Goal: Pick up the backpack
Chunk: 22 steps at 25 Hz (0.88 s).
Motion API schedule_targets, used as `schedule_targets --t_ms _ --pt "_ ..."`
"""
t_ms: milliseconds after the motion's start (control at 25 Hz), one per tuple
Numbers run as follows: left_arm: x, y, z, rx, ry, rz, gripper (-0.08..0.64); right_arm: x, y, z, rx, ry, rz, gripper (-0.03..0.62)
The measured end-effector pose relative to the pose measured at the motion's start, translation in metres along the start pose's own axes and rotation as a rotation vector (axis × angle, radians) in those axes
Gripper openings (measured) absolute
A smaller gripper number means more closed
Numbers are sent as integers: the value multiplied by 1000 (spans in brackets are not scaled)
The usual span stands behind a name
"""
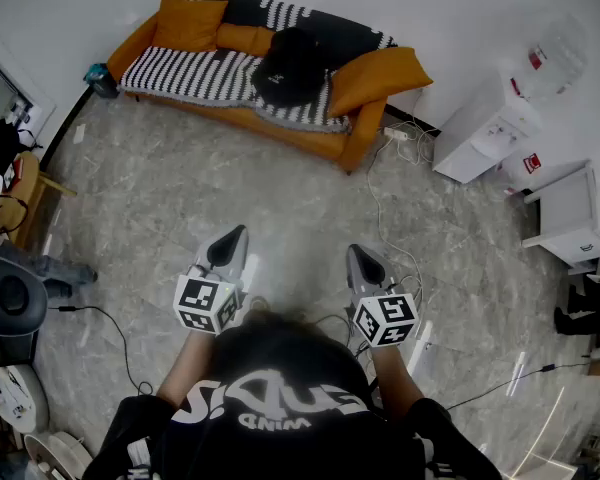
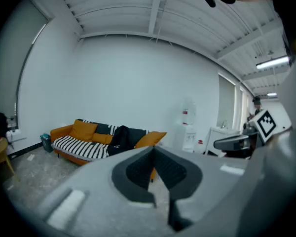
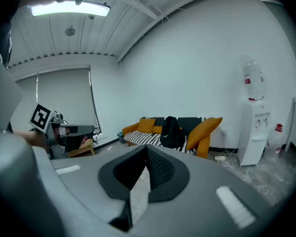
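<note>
**A:** Two hand-held grippers, both closed and empty. The left hand-held gripper (image 1: 236,236) and the right hand-held gripper (image 1: 357,257) point toward twelve o'clock over bare floor (image 1: 280,183).

**B:** And the backpack?

**A:** The black backpack (image 1: 290,65) sits on the sofa (image 1: 175,73) at twelve o'clock, well apart from both. An orange cushion (image 1: 380,73) lies just beside it at three o'clock.

**B:** How should the approach go?

**A:** I'd walk closer first and open one set of jaws before arriving. Aim for a top handle or strap, since the soft body would likely slump. From here I cannot make out the handle, so find it up close and keep the other gripper free to steady the bag.
</note>
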State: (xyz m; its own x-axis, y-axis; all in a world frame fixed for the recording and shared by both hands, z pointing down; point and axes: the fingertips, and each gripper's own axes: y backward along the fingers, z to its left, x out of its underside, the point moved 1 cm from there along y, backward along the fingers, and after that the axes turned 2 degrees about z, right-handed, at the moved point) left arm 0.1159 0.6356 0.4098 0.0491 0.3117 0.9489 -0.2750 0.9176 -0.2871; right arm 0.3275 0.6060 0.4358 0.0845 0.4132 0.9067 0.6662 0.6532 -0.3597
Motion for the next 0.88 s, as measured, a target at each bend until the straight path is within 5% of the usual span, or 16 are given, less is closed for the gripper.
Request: schedule_targets --t_ms 880 --pt "3 -8 88 38 16 7 2 -14 -77 42 30 -12 -28 -2"
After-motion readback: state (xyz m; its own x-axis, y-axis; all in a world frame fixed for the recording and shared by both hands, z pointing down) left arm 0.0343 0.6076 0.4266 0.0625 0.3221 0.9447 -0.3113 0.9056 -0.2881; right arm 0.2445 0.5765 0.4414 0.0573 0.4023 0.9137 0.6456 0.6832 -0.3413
